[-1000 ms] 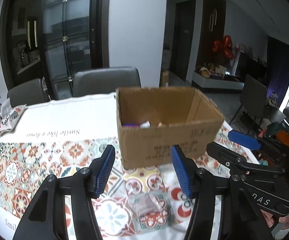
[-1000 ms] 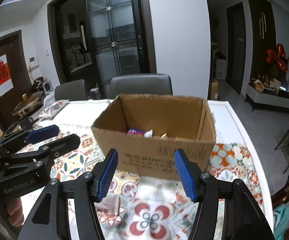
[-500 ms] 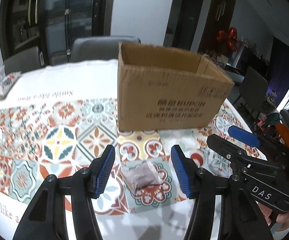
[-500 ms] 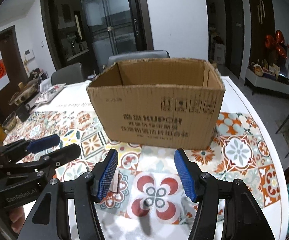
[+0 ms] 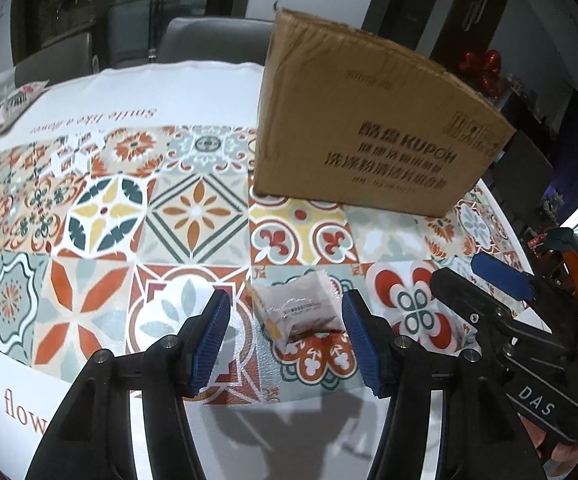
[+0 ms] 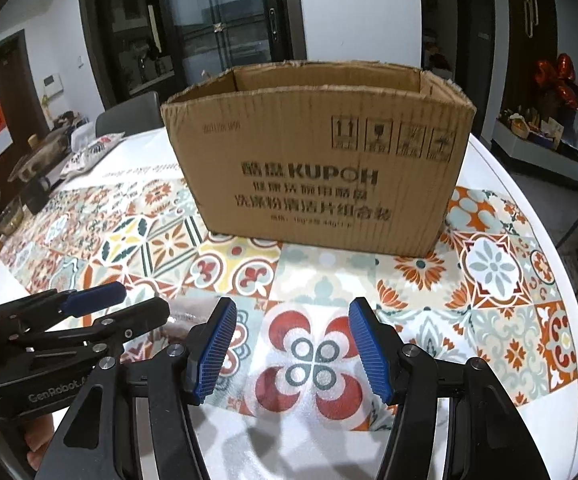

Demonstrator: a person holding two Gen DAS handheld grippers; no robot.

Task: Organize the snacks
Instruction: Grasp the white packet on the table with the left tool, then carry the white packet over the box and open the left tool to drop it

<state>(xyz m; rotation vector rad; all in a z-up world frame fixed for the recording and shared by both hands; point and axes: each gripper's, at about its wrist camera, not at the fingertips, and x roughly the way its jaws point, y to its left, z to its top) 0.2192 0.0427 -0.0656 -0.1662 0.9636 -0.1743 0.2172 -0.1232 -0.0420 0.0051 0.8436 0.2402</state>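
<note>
stage: pick not yet done | your left gripper spread, empty, around small clear-wrapped snack packet on tiled-pattern surface | right gripper spread, empty | left: lift packet into brown cardboard box

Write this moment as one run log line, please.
left gripper: open over snack packet | right gripper: open, empty | box: upright on tablecloth

Patterned tablecloth — grey chair behind

Clear-wrapped snack packet on the patterned tablecloth, between the parted left gripper pads, cardboard box beyond.
</note>
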